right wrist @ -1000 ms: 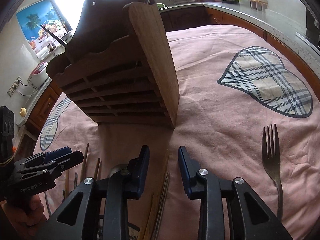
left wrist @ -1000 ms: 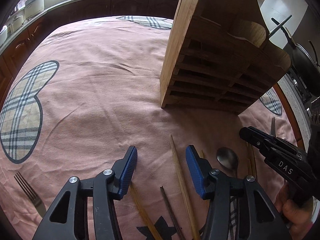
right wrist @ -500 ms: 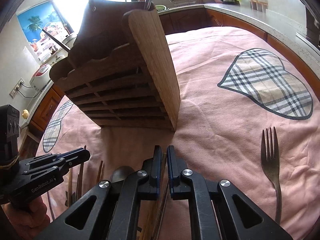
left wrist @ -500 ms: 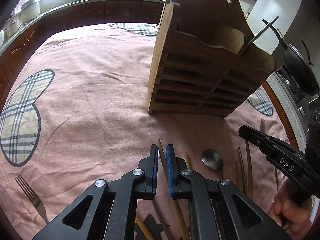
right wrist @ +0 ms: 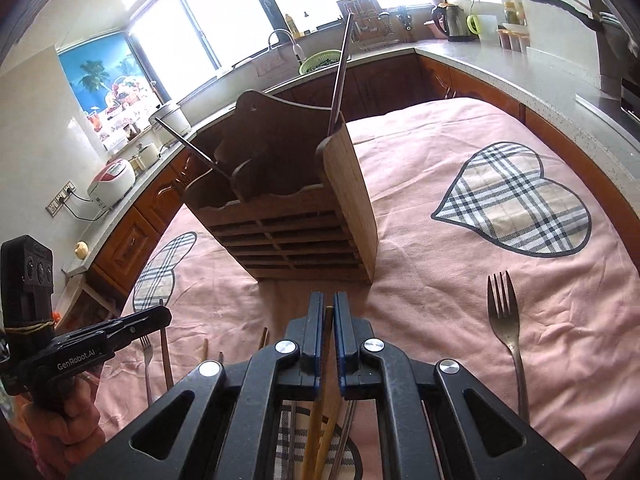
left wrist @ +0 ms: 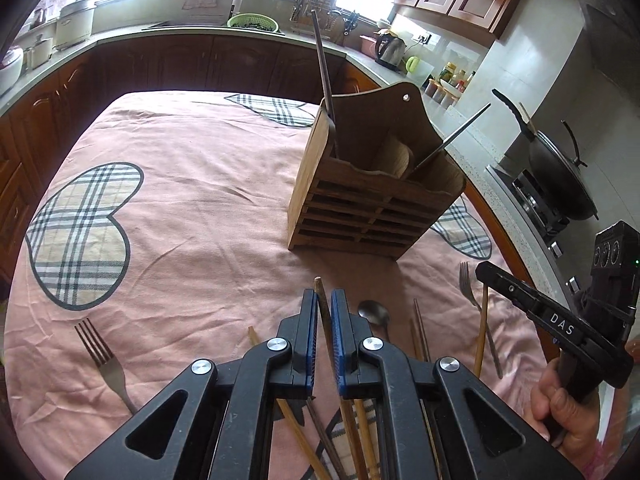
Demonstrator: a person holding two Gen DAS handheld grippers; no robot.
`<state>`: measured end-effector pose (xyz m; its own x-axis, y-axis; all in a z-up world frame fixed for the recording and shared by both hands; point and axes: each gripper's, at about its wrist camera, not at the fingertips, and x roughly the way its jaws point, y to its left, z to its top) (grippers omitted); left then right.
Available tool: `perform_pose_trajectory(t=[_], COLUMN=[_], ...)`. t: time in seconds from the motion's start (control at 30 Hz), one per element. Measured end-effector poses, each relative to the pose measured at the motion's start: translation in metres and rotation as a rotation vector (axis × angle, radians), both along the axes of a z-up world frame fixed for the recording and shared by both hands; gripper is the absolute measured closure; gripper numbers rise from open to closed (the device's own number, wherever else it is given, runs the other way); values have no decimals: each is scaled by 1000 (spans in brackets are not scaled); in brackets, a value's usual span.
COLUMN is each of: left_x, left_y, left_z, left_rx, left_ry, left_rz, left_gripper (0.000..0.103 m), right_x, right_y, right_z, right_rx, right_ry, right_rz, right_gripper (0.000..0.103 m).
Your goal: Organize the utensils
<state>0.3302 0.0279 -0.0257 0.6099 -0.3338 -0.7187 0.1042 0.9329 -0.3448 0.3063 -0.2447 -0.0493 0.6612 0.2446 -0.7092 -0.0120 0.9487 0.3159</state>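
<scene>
Two handheld black grippers with blue pads hover over a pink tablecloth [left wrist: 192, 184] with plaid hearts. The left gripper [left wrist: 324, 312] is clamped on a light wooden chopstick [left wrist: 321, 300]; the right gripper [right wrist: 328, 320] pinches another wooden chopstick [right wrist: 328, 328]. Ahead stands a slatted wooden utensil holder [left wrist: 360, 216] — two dark chopsticks [left wrist: 322, 64] already lean inside it. Loose on the cloth near the grippers lie more chopsticks, a metal spoon [left wrist: 374, 314] and a steel fork [right wrist: 505, 320] — another fork [left wrist: 102, 360] rests at left.
</scene>
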Motion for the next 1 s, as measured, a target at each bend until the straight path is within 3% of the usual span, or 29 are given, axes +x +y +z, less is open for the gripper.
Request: perform_pose_trajectory(t=[0.53,1.0], left_x=[-100,-147], left_y=[28,37], left_z=[56,74], left_rx=[-57,-85], left_ry=[-127,-205], left_rz=[-8,-16], left_gripper=[98,100], right_x=[-57,-104], right_y=[15,10], right_z=[58,89], right_rx=[-4,-20], right_ry=[-134,-228], right_rz=[43,28], right_gripper=[99,99])
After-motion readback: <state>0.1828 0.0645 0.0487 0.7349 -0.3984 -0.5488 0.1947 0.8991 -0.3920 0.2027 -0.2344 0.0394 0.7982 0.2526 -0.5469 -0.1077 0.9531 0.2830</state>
